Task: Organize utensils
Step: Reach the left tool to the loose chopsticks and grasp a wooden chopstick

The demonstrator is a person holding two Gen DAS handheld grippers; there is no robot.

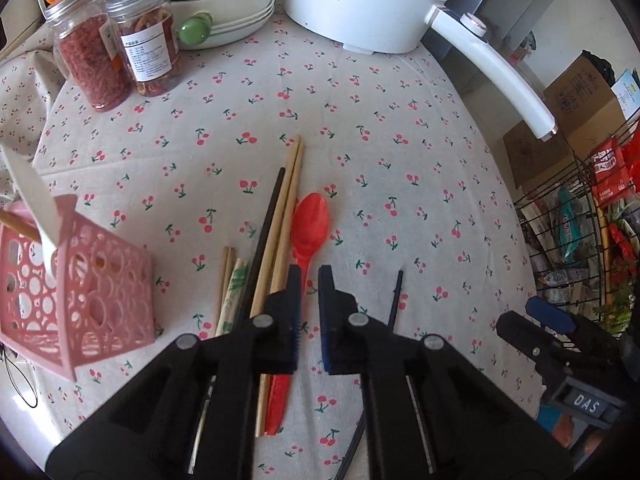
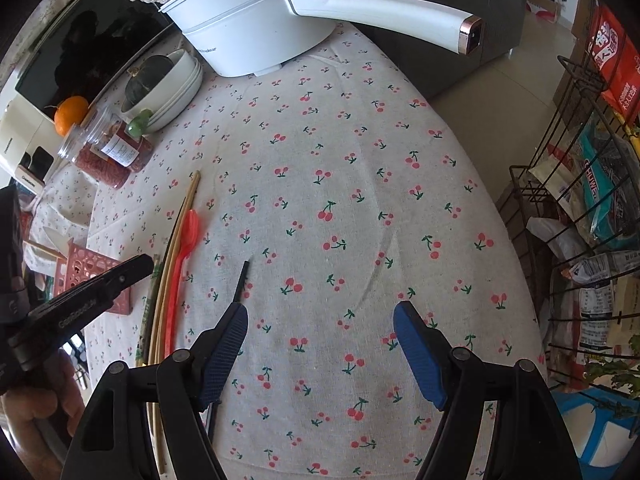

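Directly beneath my left gripper point(image 1: 309, 280) – fingers slightly apart, empty – lies the red spoon point(image 1: 310, 224), lengthwise near-to-far beside chopsticks point(image 1: 280, 220). My right gripper point(image 2: 320, 316), wide apart, hovers farther right.

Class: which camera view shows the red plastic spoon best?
The left wrist view: the red spoon lies near centre, bowl face-on, beside the wooden chopsticks, its handle partly behind the left gripper. The right wrist view shows it small, foreshortened, near the left edge.

Left tool point(image 1: 310, 280) narrowly parted over red spoon point(image 1: 309, 224), chopsticks point(image 1: 280, 216) alongside, pink basket point(image 1: 80, 300) left.
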